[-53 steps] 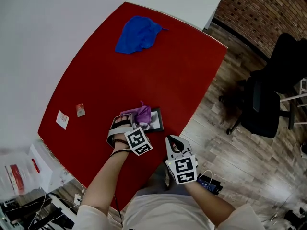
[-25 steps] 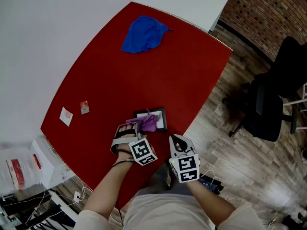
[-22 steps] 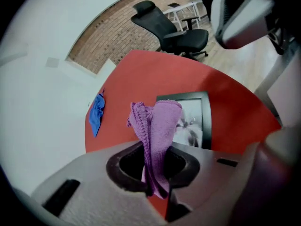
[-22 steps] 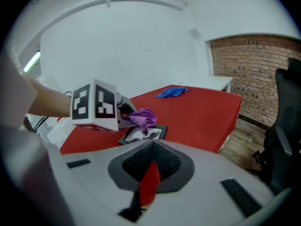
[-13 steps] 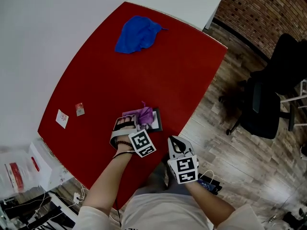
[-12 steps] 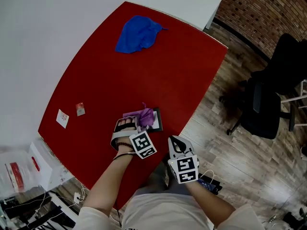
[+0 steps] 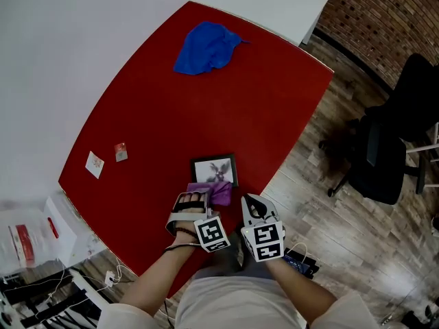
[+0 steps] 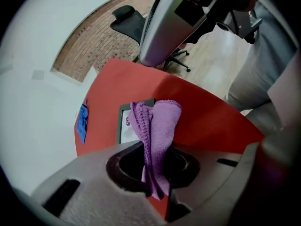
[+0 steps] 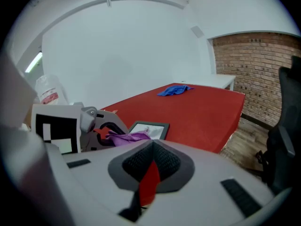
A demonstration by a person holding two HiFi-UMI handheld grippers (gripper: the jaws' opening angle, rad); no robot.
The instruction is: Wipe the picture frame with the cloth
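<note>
A small black picture frame point(image 7: 215, 169) with a pale print lies flat on the red table point(image 7: 206, 108) near its front edge. My left gripper point(image 7: 209, 199) is shut on a purple cloth point(image 7: 212, 192), which sits at the frame's near edge. In the left gripper view the cloth point(image 8: 159, 126) sticks up from the jaws point(image 8: 153, 159), with the frame point(image 8: 123, 127) beyond it. My right gripper point(image 7: 254, 208) is shut and holds nothing, just off the table edge to the right of the left one. The right gripper view shows the frame point(image 9: 151, 128) and cloth point(image 9: 125, 137) ahead.
A crumpled blue cloth point(image 7: 206, 47) lies at the table's far end. Two small cards point(image 7: 95, 164) point(image 7: 121, 152) rest near the left edge. A black office chair point(image 7: 394, 142) stands on the wood floor to the right. A white desk point(image 7: 274, 2) adjoins the far end.
My left gripper has drawn back toward the table's front edge with the purple cloth, off the frame, whose print now shows. The right gripper has stayed put.
</note>
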